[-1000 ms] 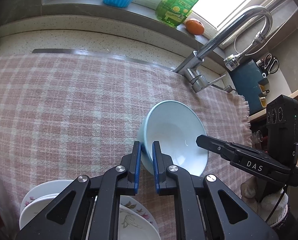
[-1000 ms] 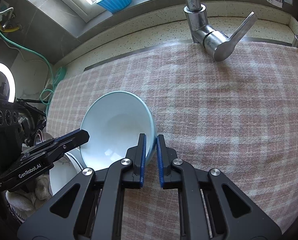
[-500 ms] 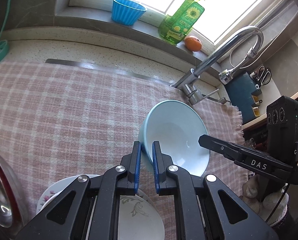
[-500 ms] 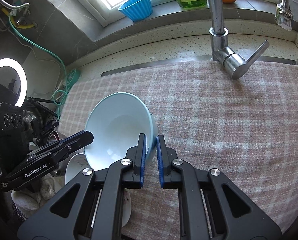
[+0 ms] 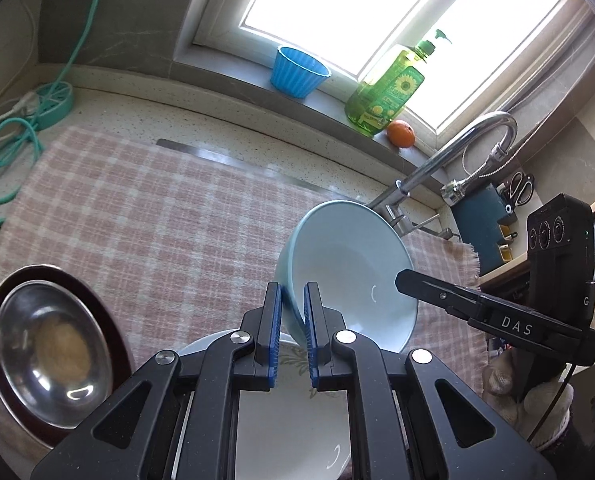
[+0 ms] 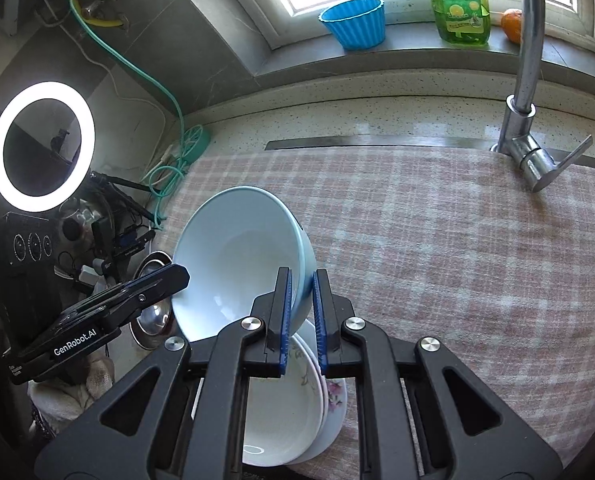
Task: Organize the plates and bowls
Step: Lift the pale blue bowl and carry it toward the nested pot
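Above the stacked plates (image 6: 297, 420) | both your left gripper (image 5: 293, 336) and right gripper (image 6: 301, 320) pinch opposite rims of the pale blue bowl (image 5: 349, 276) | glazed, slippery, breakable, so grip evenly.

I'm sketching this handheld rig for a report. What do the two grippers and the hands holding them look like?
Both are matte black with angular, cut-out linkage arms, silver pivot screws and blue ribbed pads. The left gripper carries "GenRobot.AI" lettering on its side; the right gripper reads "DAS". Each has a black boxy body with three round dials, and a thin black cable trails from the right one. The hands wear pale knitted gloves.
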`<action>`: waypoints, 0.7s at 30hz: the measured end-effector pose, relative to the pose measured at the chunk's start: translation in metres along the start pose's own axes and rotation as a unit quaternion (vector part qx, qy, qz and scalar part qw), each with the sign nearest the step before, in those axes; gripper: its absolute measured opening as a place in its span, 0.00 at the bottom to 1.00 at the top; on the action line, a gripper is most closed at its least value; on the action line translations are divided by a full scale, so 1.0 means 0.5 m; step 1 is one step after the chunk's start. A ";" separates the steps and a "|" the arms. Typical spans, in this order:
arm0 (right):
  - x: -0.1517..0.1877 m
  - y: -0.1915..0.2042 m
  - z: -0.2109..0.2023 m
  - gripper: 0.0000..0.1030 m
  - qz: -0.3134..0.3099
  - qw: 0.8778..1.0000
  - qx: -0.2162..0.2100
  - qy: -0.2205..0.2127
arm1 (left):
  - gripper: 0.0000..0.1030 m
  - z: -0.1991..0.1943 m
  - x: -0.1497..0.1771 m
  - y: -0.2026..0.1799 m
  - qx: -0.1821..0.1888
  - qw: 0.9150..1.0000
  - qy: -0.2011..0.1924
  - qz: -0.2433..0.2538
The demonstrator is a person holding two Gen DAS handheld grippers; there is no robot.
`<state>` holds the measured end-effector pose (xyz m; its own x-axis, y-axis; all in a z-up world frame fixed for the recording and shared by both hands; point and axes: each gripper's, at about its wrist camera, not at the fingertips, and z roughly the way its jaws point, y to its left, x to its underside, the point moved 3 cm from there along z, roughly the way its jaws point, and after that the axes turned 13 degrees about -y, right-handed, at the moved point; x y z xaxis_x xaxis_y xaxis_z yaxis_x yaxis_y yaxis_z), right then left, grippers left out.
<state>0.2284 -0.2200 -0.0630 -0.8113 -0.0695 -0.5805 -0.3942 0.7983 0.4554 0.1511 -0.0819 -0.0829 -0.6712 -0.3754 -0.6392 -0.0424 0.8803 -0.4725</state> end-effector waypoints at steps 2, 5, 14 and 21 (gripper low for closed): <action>0.002 0.025 0.008 0.10 -0.004 1.000 -0.008 0.003 | 0.09 -0.021 -0.002 0.019 -0.006 1.000 -0.007 -0.004; 0.007 0.063 0.021 0.10 -0.014 1.000 -0.018 0.007 | 0.09 -0.049 -0.005 0.047 -0.014 1.000 -0.016 -0.010; 0.026 0.172 0.067 0.10 -0.041 0.998 -0.046 0.022 | 0.09 -0.123 -0.004 0.136 -0.041 0.998 -0.035 -0.037; 0.046 0.250 0.108 0.10 -0.060 0.995 -0.064 0.037 | 0.09 -0.172 -0.001 0.200 -0.064 0.995 -0.046 -0.056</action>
<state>0.1840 -0.0896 -0.0560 -0.7827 -0.2076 -0.5868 -0.5382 0.6993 0.4705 0.0835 0.0312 -0.0778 -0.5869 -0.4926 -0.6425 -0.2107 0.8592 -0.4663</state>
